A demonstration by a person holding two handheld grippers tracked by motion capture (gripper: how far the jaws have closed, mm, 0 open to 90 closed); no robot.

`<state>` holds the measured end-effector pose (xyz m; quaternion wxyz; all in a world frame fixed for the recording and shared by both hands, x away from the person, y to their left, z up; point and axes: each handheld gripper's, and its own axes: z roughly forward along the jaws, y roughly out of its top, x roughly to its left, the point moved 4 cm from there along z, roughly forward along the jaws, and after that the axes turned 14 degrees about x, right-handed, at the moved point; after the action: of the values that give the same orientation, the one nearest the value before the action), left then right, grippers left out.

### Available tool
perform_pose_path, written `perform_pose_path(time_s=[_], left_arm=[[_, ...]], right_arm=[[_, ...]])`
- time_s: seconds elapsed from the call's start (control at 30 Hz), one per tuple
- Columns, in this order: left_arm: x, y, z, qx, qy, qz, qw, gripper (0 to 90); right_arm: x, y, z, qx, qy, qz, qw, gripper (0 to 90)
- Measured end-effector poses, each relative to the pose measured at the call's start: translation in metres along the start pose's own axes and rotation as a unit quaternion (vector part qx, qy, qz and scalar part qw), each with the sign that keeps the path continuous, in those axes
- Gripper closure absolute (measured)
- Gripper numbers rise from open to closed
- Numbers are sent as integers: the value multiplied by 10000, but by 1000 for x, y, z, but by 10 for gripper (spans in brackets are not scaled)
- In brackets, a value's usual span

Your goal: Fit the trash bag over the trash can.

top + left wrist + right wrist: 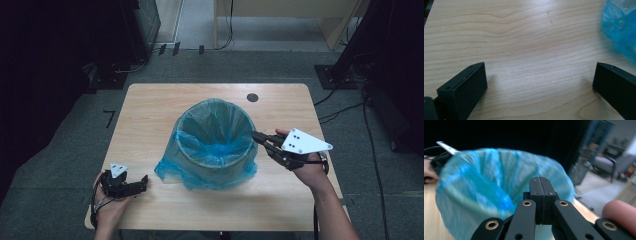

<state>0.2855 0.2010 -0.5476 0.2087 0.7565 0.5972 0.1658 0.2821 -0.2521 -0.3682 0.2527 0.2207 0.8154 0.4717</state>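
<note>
Bin liner rim meets clenched right tongs; left tongs gape over bare table.

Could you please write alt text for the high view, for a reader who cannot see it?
A bin lined with a blue bag stands mid-way on a wooden table. The right gripper, jaws together, points at the bin's rim; the left gripper lies low near the table's front left corner.
</note>
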Motion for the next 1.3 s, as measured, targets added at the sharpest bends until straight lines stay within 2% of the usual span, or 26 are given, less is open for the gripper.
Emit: perform_pose_path(time_s=[0.07,0.1,0.13,0.2,0.23,0.27,0.33,0.4,0.43,0.6,0.73,0.8,0.9,0.97,1.0,1.13,1.3], left_arm=[[0,0,0,2,2,0,10000,0],[0,0,0,4,3,1,10000,0],[0,0,0,3,3,1,10000,0],[0,0,0,-2,1,-10,10000,0],[0,0,0,-8,4,-21,10000,0],[0,1,0,-7,5,-25,10000,0],[0,1,1,-8,8,-25,10000,0],[0,1,1,-9,8,-26,10000,0],[0,1,1,-9,6,-29,10000,0],[0,1,1,-7,7,-24,10000,0],[0,1,1,-10,5,-28,10000,0],[0,1,1,-10,5,-27,10000,0],[-1,1,1,-12,2,-31,10000,0],[0,1,1,-10,2,-28,10000,0],[-1,1,1,-12,3,-30,10000,0],[-1,1,1,-12,5,-38,10000,0],[-1,1,1,-9,13,-46,10000,0]], right_arm=[[3,13,7,54,214,-280,9994,900],[7,24,14,170,492,-600,9968,900],[7,24,14,170,492,-600,9968,900],[13,32,22,328,800,-902,9922,900],[16,39,30,505,1083,-1194,9856,900],[16,39,30,505,1083,-1194,9856,900],[20,47,37,667,1372,-1445,9777,900],[24,54,43,827,1586,-1718,9687,900],[27,59,47,938,1709,-1900,9622,900],[38,73,62,1382,1893,-2408,9419,900],[46,80,77,1702,2086,-2574,9280,900],[50,81,85,1826,2077,-2658,9235,900],[54,81,99,1973,2038,-2687,9205,900],[57,79,107,2051,2052,-2768,9161,900],[59,77,110,2100,2068,-2829,9127,900],[65,71,123,2353,2105,-3132,8957,900],[70,61,138,2729,2303,-3304,8737,900]])
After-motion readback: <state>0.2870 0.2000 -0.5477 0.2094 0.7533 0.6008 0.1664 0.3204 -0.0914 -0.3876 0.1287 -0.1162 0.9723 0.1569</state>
